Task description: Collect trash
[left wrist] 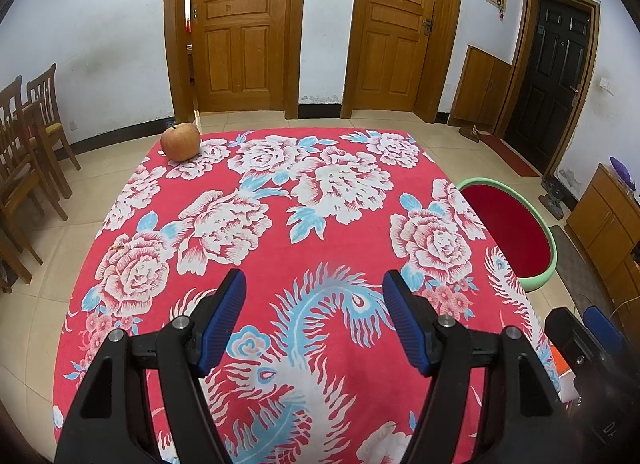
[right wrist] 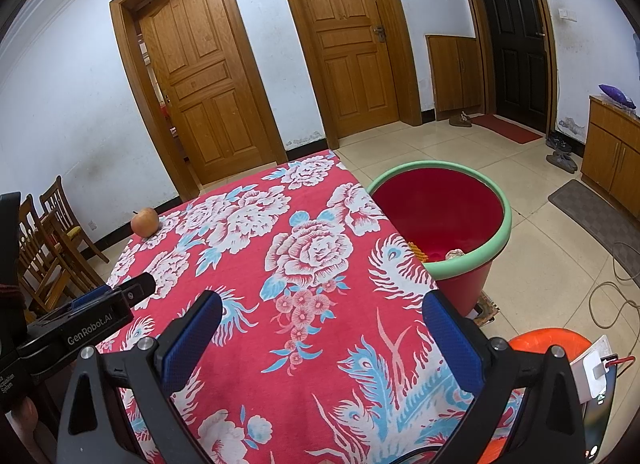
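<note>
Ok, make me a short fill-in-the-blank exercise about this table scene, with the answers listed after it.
1. The round reddish apple sits on a far ____ of the red floral tablecloth.
2. The red plastic bucket beside the table has a rim coloured ____.
3. The left gripper and right gripper both have jaws that are ____, holding nothing.
4. The grippers' finger pads are coloured ____.

Answers: corner; green; open; blue

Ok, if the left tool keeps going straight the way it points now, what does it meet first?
Most likely the red floral tablecloth itself. The open left tool tilts down at bare cloth, with nothing between its fingers. The reddish round apple sits far off at the left corner, out of line.
</note>
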### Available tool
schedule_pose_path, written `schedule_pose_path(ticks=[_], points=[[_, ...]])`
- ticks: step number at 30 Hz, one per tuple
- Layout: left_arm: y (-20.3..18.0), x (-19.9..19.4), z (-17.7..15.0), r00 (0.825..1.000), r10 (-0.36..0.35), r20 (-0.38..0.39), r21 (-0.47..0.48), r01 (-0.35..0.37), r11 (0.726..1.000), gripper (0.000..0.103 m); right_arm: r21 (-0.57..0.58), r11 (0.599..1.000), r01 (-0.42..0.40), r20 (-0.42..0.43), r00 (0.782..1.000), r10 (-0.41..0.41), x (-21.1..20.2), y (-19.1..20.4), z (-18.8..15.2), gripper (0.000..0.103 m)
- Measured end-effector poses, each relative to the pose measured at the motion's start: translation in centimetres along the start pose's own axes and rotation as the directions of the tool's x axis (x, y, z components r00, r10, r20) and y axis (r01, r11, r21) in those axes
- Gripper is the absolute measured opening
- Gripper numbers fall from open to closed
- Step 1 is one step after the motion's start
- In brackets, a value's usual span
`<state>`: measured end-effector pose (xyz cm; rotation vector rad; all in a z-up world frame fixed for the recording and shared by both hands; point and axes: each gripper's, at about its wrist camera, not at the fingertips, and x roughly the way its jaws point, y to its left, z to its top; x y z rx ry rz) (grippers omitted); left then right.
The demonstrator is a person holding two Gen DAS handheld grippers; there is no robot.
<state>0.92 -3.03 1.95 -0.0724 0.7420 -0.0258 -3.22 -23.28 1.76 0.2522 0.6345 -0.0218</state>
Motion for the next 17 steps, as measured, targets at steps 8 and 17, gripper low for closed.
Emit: schedule_pose_path(ticks=[8, 17], points=[[0.12, 0.01, 0.11, 1.000, 0.000, 0.000, 0.000, 0.000, 1.000, 0.070, -0.001, 1.000, 0.000, 0.001, 1.000, 0.000, 0.04, 0.10, 0.05, 0.102], [0.16, 0.07, 0.14, 1.000, 0.006, 0.000, 0.000, -0.006, 1.000, 0.070, 0.000, 1.000, 0.000, 0.001, 1.000, 0.000, 0.03, 0.06, 0.04, 0.102]])
